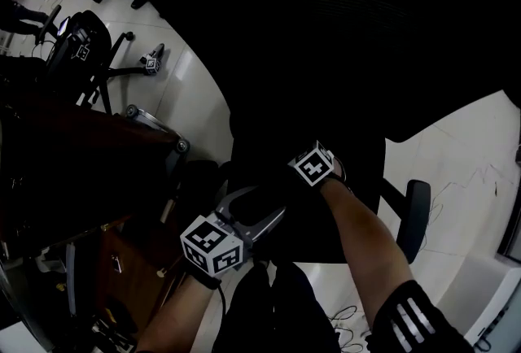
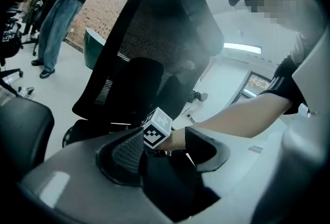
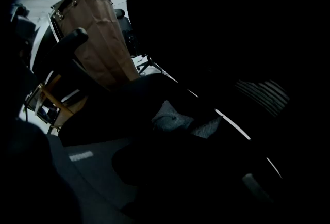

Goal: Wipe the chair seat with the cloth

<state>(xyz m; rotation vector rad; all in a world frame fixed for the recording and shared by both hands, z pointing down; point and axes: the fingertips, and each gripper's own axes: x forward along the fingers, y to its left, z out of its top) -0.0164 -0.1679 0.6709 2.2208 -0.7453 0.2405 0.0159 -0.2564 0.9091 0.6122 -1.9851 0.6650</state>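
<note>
- Right hand-held gripper (image 3: 180,122) pinches the grey cloth (image 3: 172,117), low against the black chair seat (image 1: 309,237); whether the cloth touches it is lost in shadow.
- Left hand-held gripper (image 2: 165,138) hangs just beside it, jaws spread with nothing between them.
- Done well, the wipe likely wants the cloth pressed flat and drawn in overlapping passes, edge to edge.
- Counted: two hand-held grippers, one cloth, one chair being cleaned, at least one second chair (image 1: 81,38) behind, one bystander (image 2: 62,16).

Left grey two-jaw gripper (image 1: 254,209): jaws apart, empty. Right two-jaw gripper (image 3: 180,124): clamped on crumpled grey cloth (image 3: 169,116). Bare forearms (image 1: 362,229) reach forward.
</note>
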